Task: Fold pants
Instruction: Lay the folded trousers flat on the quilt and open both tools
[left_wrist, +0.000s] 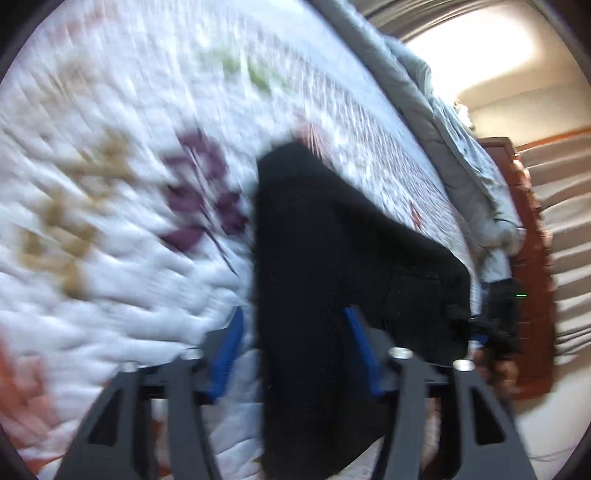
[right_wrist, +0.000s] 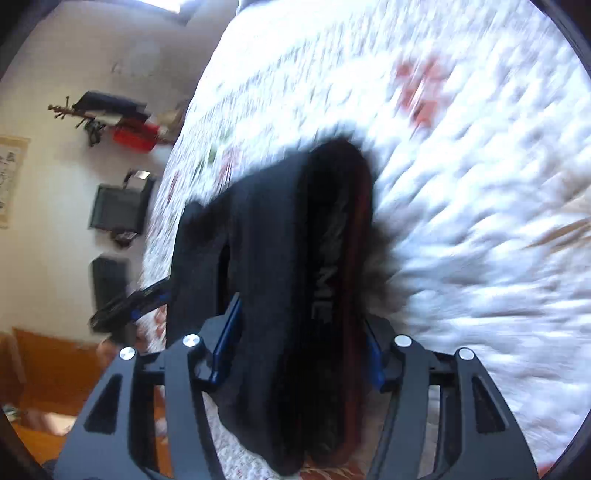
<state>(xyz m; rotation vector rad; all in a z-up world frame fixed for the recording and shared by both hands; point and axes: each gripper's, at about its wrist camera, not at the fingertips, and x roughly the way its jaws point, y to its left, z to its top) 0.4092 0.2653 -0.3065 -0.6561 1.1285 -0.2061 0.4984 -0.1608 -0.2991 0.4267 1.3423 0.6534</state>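
Pants (left_wrist: 332, 266): black, bunched into thick folds, hanging between the blue fingers of both grippers above the flowered white quilt (left_wrist: 110, 184). Left gripper (left_wrist: 293, 347) pinches a fold; right gripper (right_wrist: 303, 343) likewise clamps cloth, showing a dark red stripe by its right finger. White lettering, "ME" legible, remainder blurred.

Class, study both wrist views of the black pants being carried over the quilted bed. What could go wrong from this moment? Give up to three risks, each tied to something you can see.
1. The pants hang bunched between the left tool fingers; a thick, uneven bundle may slip out.
2. Strong blur on the quilt suggests fast motion, so the cloth could swing and land crooked.
3. At the right tool, several layers are pinched together; releasing them may leave a wrinkled fold.
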